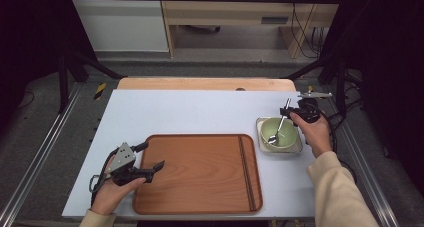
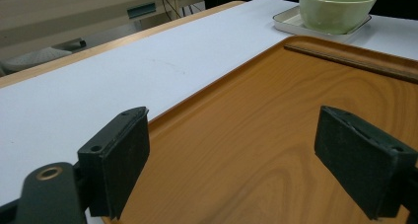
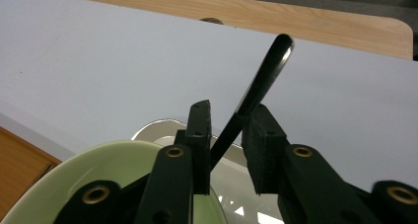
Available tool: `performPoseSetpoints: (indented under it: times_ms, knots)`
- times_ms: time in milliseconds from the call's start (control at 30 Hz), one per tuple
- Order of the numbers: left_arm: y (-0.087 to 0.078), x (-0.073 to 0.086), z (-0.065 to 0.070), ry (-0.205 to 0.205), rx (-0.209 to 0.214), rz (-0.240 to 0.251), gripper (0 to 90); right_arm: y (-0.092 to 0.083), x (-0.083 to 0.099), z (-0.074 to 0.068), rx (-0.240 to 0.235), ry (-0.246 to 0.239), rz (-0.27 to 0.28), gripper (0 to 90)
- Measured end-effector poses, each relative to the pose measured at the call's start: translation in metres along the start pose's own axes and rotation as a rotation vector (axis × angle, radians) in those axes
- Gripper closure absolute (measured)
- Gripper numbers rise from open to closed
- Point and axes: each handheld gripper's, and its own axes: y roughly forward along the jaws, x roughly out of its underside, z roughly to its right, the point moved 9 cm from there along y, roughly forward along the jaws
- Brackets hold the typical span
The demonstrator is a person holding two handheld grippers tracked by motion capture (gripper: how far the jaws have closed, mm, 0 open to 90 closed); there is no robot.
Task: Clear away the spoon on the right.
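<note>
The white bench point(image 1: 190, 112) carries everything within easy reach of the person's two hands. On its near half lies a wooden tray point(image 1: 200, 172), bare except for a pair of dark chopsticks point(image 1: 246, 172) laid along its right edge; the free surface looks meant to receive dishes. To the tray's right sits a small metal dish point(image 1: 262, 142), and in it stands a pale green bowl point(image 1: 287, 137), so the dish likely catches drips. A spoon point(image 1: 278, 129) leans in the bowl, its head down inside and its dark handle point(image 3: 261, 83) rising over the far rim. The right gripper point(image 3: 226, 135) reaches over the bowl with its jaws drawn narrow around that handle; one jaw seems to touch it, but a firm clamp is not evident. The left gripper point(image 1: 152, 162) hangs over the tray's left edge, jaws wide and holding nothing, probably waiting to steady the tray.
</note>
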Motion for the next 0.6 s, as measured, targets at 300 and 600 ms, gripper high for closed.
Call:
performPoseSetpoints:
  times_ms: [300,600]
  knots:
    - [-0.002,0.000,-0.003,-0.011,-0.005,0.004,13.8,-0.015,-0.013,-0.011,-0.040,-0.018,0.073,84.7]
    - [-0.006,-0.003,-0.006,-0.024,-0.014,0.021,14.3,-0.040,-0.029,-0.027,-0.064,-0.053,0.171,89.7]
